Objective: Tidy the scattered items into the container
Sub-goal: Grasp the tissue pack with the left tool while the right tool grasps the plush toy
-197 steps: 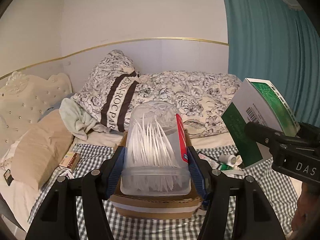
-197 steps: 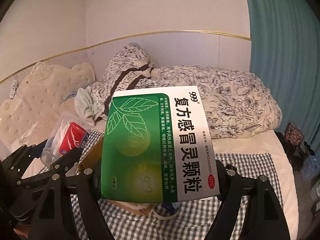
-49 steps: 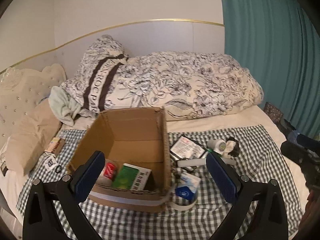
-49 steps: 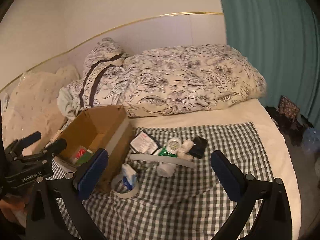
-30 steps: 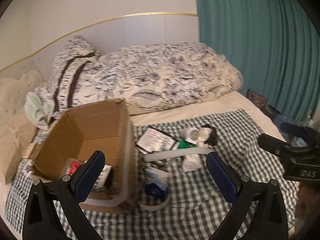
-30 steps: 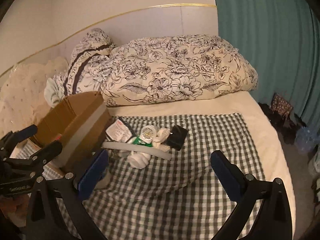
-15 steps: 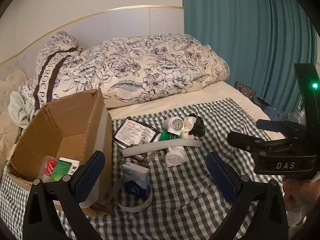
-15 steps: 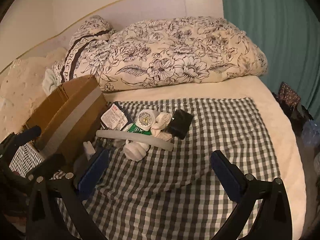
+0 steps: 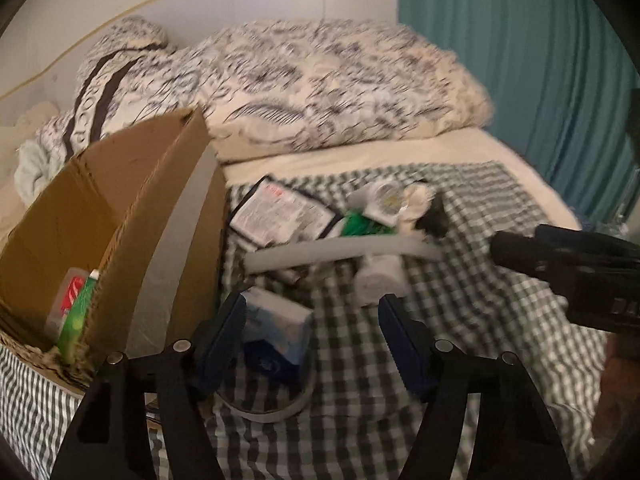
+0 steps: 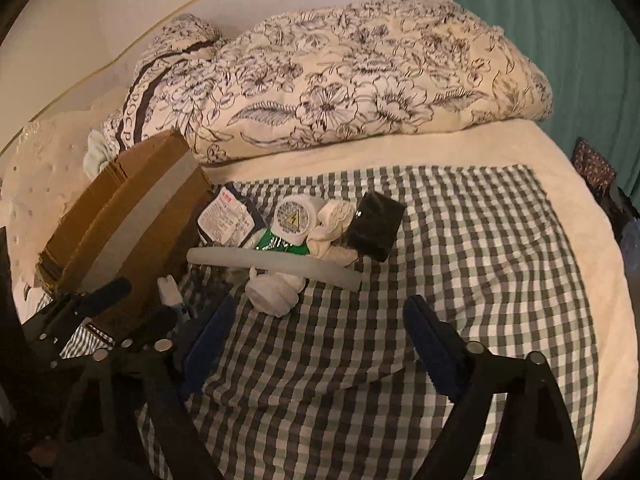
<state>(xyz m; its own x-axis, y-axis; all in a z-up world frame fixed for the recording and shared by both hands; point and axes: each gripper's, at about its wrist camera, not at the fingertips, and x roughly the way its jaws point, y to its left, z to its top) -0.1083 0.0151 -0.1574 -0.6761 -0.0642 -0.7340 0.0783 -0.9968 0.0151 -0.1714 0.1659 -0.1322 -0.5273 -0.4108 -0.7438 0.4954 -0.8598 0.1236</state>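
Checked cloth (image 10: 460, 264) covers the near part of the bed (image 10: 532, 148), and the scattered items lie on it in a loose cluster just right of the cardboard box (image 9: 120, 216). The left gripper (image 9: 312, 340) hovers low over the cloth with its jaws spread wide and holding nothing; a small blue-and-white carton (image 9: 276, 332) sits between the 2 pads, close to the left pad, inside a pale ring (image 9: 272, 412) lying flat on the cloth. The left view is blurred, so whether the pad touches the carton cannot be told. Beyond it lie a long white strip (image 10: 272, 266), a white wad (image 10: 274, 294) touching the strip's near side, a printed sachet (image 10: 226, 220), a round white tub (image 10: 294, 220), a green packet (image 10: 280, 246) and a black block (image 10: 374, 226). Inside the box, a clear tub with a red label (image 9: 70, 300) and a green carton (image 9: 76, 320) rest against the near wall. The right gripper (image 10: 320, 344) hangs above bare cloth near the wad, jaws wide apart and empty. A floral duvet (image 10: 360, 76) is heaped behind.
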